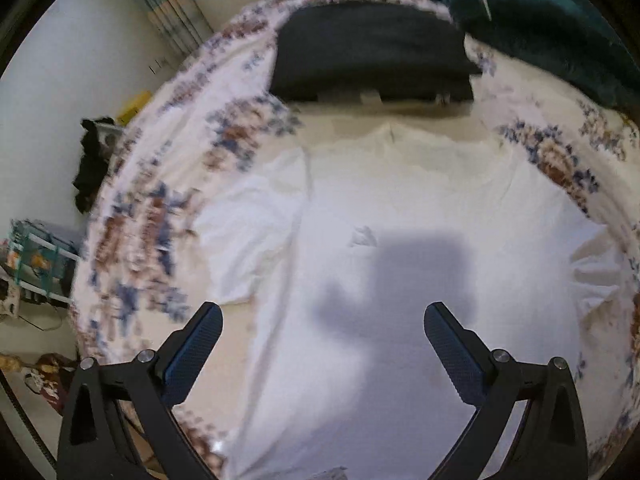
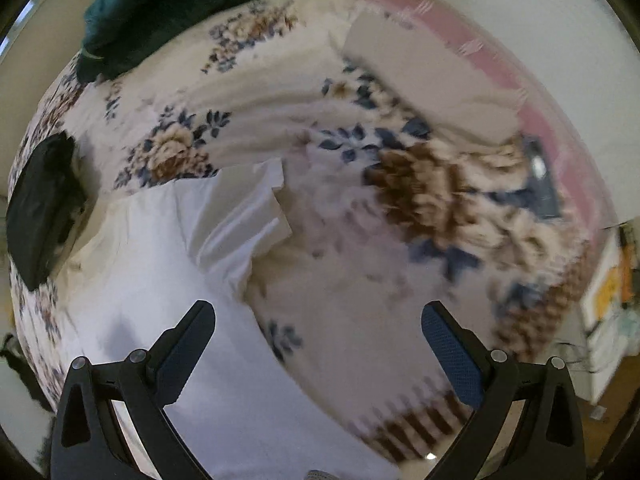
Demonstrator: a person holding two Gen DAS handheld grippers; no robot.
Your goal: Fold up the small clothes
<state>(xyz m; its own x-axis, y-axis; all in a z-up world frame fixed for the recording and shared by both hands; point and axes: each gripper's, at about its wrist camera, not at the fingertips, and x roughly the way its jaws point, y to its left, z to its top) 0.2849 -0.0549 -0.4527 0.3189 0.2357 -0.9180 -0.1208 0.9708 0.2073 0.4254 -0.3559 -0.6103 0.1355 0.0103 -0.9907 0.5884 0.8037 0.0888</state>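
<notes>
White T-shirt (image 1: 400, 208) spread flat on floral bedspread (image 1: 152, 216), neck toward 12 o'clock. Left gripper (image 1: 322, 330) and right gripper (image 2: 318, 328) both gaping, empty. Probably light, limp, crease-prone; best pinched at sleeve (image 2: 244, 208) or shoulder seams.

The T-shirt (image 1: 380, 216) lies spread flat on the bedspread (image 1: 160, 208), a folded garment (image 1: 372, 56) beyond its collar (cushion (image 1: 552, 20) farther right).

we see a plain white t-shirt (image 1: 380, 216) on the bedspread (image 2: 400, 184), itself white with blue-and-brown flowers; beyond the shirt, a black cushion (image 1: 372, 56) and teal blanket (image 1: 560, 28).
</notes>
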